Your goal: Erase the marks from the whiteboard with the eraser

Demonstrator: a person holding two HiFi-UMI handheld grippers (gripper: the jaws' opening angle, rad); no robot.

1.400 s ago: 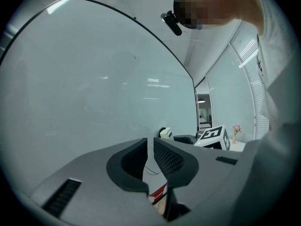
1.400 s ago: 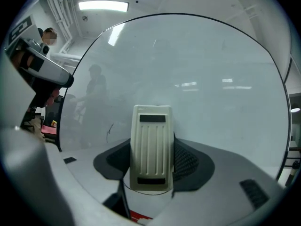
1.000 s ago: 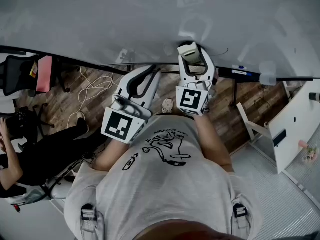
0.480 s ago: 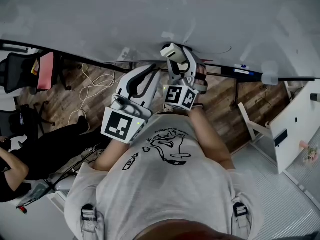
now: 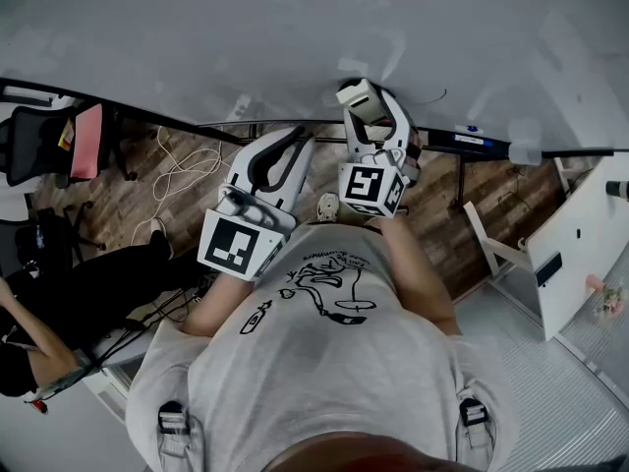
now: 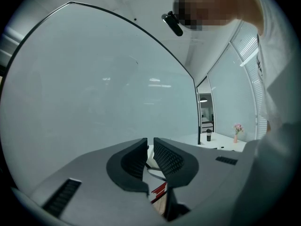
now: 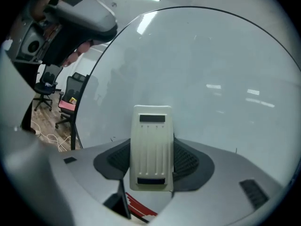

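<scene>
The whiteboard (image 5: 295,37) fills the top of the head view, with a thin dark stroke (image 5: 435,96) near its lower edge. A cream eraser (image 5: 360,97) rests its far end on the board just left of that stroke, and my right gripper (image 5: 366,111) is shut on it. In the right gripper view the eraser (image 7: 151,145) stands upright between the black pads (image 7: 188,161), against the whiteboard (image 7: 197,79). My left gripper (image 5: 297,138) hovers level to the left, jaws shut on nothing. In its own view the left gripper (image 6: 150,147) faces the bare whiteboard (image 6: 94,88).
A ledge (image 5: 472,138) runs under the board's lower edge. On the wooden floor lie white cables (image 5: 182,170), beside an office chair with a pink cushion (image 5: 84,141). A seated person (image 5: 59,303) is at the left. A white cabinet (image 5: 580,244) stands at the right.
My right gripper swept the eraser left along the board, then back to the right, ending slightly left of where it began. The left gripper stayed put. The seated person shifted.
</scene>
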